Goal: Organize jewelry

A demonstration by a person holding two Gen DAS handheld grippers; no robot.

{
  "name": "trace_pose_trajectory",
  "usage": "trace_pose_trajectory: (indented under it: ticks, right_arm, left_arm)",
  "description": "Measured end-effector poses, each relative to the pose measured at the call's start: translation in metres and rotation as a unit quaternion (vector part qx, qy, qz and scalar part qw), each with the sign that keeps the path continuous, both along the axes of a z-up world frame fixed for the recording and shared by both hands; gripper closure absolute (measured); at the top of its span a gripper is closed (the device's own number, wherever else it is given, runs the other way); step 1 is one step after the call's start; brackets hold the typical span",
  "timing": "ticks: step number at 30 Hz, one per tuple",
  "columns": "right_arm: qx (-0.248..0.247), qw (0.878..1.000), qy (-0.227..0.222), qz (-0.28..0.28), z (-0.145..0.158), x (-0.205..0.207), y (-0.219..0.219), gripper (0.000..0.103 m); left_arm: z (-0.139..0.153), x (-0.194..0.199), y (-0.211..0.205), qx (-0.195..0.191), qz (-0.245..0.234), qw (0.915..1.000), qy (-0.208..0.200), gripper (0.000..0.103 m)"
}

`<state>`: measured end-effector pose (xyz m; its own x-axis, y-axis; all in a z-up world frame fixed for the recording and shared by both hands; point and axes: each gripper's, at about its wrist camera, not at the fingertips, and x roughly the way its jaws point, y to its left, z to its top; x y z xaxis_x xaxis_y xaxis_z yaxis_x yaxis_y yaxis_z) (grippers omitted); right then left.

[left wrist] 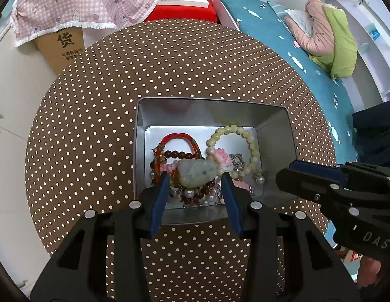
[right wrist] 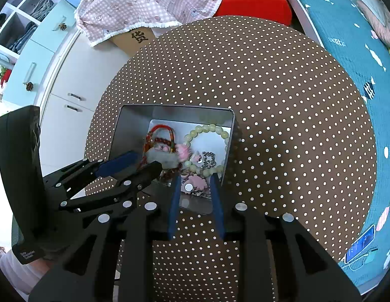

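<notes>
A silver metal tin (left wrist: 275, 130) (right wrist: 129, 123) sits on the round brown polka-dot table (left wrist: 169, 63) (right wrist: 283, 100). It holds a tangle of jewelry: a pale green bead bracelet (left wrist: 250, 138) (right wrist: 210, 128), a red cord bracelet (left wrist: 180, 137) (right wrist: 159, 128), dark red beads, pearls, a silver chain (right wrist: 208, 161) and a pale jade stone (left wrist: 197, 173). My left gripper (left wrist: 196, 176) is open over the tin's near side, its fingers on either side of the jade stone, which lies in the pile. My right gripper (right wrist: 195, 176) is open over the tin's near right corner, above pink charms (right wrist: 195, 183).
A cardboard box (left wrist: 61, 42) under a pink checked cloth (left wrist: 76, 2) stands behind the table. A red stool (left wrist: 182, 12) with white boxes is at the back. A teal bed (left wrist: 283, 37) with pink and green clothes lies to the right. White cabinets (right wrist: 69, 80) stand at the left.
</notes>
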<state>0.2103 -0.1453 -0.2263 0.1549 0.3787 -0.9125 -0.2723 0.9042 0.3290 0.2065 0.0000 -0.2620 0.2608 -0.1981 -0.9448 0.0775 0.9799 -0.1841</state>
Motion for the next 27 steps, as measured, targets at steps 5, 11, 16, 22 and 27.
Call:
trace_pose_trajectory:
  ticks: [5,11,16,22,27]
  right_arm:
    - [0.000,1.000,0.000,0.000,0.000,0.000,0.000,0.079]
    - [-0.001,1.000,-0.007,-0.001,0.004,-0.004,-0.002,0.076]
    - [-0.002,1.000,-0.019,-0.002,0.013,-0.013,-0.005,0.073]
    - [-0.004,0.999,-0.048,-0.011,0.031,-0.033,-0.008,0.058]
    - [-0.006,0.996,-0.082,-0.028,0.051,-0.058,-0.009,0.044]
  left_arm:
    - [-0.001,0.001,0.001,-0.002,0.001,1.0000,0.002,0.060]
    - [0.002,-0.003,0.003,0.002,0.000,1.0000,0.001,0.060]
    - [0.011,-0.012,0.006,0.010,-0.001,0.9999,-0.006,0.060]
    - [0.032,-0.031,0.011,0.030,-0.004,0.9992,-0.025,0.059]
    - [0.057,-0.057,0.022,0.039,-0.006,0.9978,-0.054,0.048]
